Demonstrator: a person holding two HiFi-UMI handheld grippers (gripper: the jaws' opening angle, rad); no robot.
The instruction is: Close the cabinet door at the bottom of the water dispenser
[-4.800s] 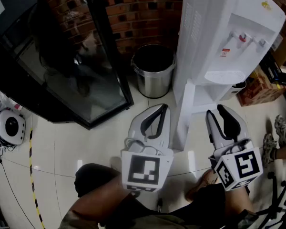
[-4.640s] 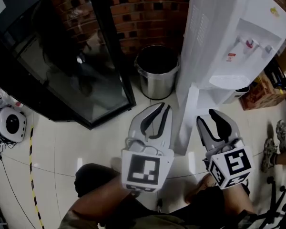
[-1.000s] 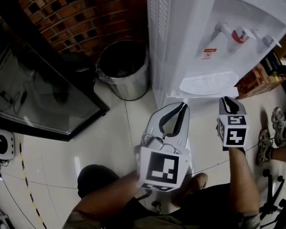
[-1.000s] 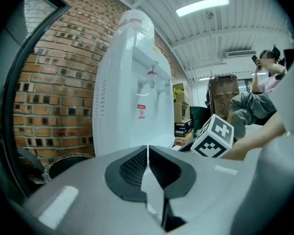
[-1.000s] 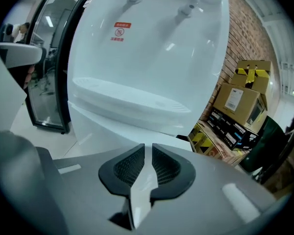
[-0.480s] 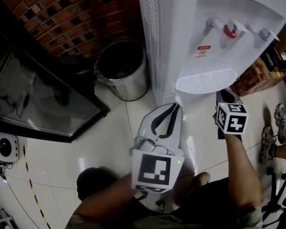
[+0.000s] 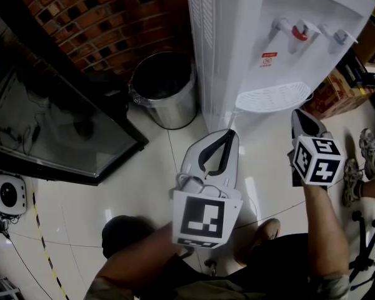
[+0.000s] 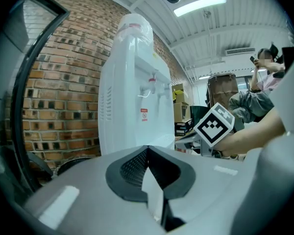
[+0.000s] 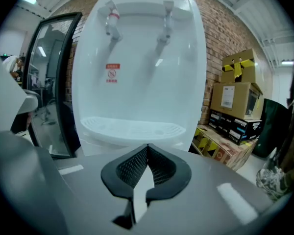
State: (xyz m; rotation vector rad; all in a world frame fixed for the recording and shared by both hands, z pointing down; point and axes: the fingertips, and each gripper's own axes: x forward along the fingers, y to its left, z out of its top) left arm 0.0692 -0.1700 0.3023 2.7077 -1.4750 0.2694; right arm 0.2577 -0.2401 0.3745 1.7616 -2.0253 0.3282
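The white water dispenser (image 7: 250,36) stands against the brick wall, its drip tray (image 7: 272,97) jutting out over the lower front. From above, the tray and my grippers hide the bottom cabinet door; no open door leaf shows. My left gripper (image 7: 230,133) is shut and empty, with its tips close to the dispenser's lower left corner. My right gripper (image 7: 298,114) is also shut and empty, and sits just under the tray's right end. In the right gripper view its closed tips (image 9: 147,146) point at the tray (image 9: 130,129). The left gripper view shows the left gripper (image 8: 147,148) with its tips together, and the dispenser (image 8: 132,92) beyond it.
A steel waste bin (image 7: 162,89) stands left of the dispenser by the brick wall (image 7: 112,17). A dark glass-fronted frame (image 7: 56,124) lies at the left. Cardboard boxes (image 9: 235,92) are stacked to the right. A person's shoes (image 7: 369,149) are at the far right.
The open door leaf seen several seconds ago no longer shows. Over the last second my right gripper rose toward the camera beside the drip tray. The left gripper barely shifted.
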